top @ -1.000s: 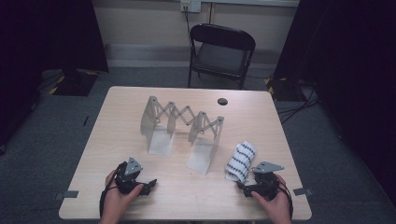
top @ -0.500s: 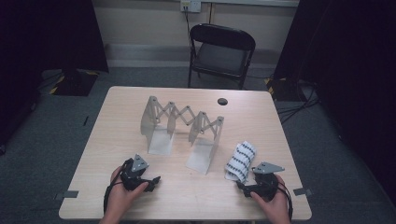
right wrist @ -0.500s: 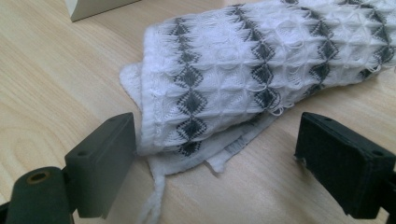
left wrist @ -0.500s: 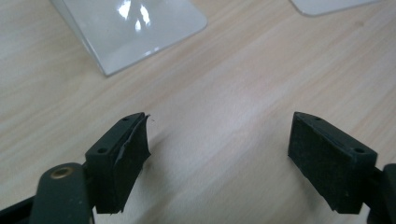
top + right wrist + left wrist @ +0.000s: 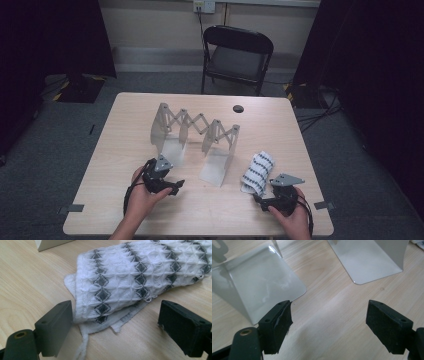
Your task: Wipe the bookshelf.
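table [image 5: 125, 150]: pale wood-grain top bearing everything; both hands rest along its near edge.
folding rack [image 5: 194, 131]: a grey sheet-metal accordion stand ahead of the left tongs, its two flat feet [image 5: 265, 287] just beyond their tips. Stiff, slick and probably light; judged likely to slide if nudged.
rolled towel [image 5: 140, 275]: white waffle-weave cloth with dark diamond stripes, lying flat on the table with its near end between the tips of the right tongs, its hem close against one pad. In the high view it lies just ahead of them [image 5: 257, 171].
handling: soft, light, compressible, not fragile. It should sag and may unroll if lifted by one layer.
where to hold: across the near end of the roll, through all folded layers, not by the loose thread trailing from the hem.
right tongs [image 5: 120, 322]: released, jaws wide, straddling the towel's end, pads not pressing.
left tongs [image 5: 329, 323]: released; jaws have just narrowed a little, with only bare table between them.
hard to make out: the towel's far end is cut off in the right gripper view; how many layers it has, and whether the roll is fastened, cannot be told.
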Motion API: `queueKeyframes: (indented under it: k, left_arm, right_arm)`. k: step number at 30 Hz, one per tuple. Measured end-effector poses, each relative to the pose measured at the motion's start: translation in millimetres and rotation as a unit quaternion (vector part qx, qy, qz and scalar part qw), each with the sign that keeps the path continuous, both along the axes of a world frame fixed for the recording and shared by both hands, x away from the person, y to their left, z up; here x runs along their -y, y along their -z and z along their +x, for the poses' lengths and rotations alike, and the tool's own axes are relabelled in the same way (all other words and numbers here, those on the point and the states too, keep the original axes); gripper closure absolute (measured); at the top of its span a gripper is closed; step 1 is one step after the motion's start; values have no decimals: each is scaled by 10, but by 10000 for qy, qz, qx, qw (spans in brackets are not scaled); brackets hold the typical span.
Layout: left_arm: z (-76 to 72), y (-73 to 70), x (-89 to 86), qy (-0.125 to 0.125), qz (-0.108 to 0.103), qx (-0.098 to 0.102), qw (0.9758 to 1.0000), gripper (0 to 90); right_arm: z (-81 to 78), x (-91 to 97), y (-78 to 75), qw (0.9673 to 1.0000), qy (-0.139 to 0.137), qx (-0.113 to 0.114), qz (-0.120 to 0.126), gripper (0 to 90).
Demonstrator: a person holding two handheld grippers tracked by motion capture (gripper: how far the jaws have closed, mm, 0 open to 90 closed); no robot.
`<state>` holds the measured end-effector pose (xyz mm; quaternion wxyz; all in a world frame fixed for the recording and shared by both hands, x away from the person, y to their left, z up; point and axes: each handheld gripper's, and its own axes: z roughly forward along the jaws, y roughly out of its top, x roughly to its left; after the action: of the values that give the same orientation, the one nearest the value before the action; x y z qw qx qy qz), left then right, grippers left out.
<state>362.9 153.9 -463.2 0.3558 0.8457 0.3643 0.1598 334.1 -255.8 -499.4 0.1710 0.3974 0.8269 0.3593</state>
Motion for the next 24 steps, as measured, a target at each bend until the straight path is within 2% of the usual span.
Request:
queueKeyframes:
  k: [5, 6, 9, 11, 24]
  left_arm:
    - [58, -53, 95, 30, -31, -47, 10000, 216]
    - [83, -66, 135, 16, -101, -59, 9999, 216]
    - [131, -101, 174, 37, -68, -27, 10000, 222]
    - [154, -112, 205, 24, -124, -64, 9999, 225]
    - [286, -188, 380, 57, -147, -150, 9998, 226]
  right_arm:
    - [0, 0, 0, 10000, 0, 1, -1, 118]
    - [-1, 0, 0, 10000, 3, -2, -1, 118]
    - [0, 0, 0, 10000, -2, 1, 0, 118]
    - [0, 0, 0, 10000, -1, 1, 0, 118]
    - [0, 0, 0, 10000, -1, -1, 0, 118]
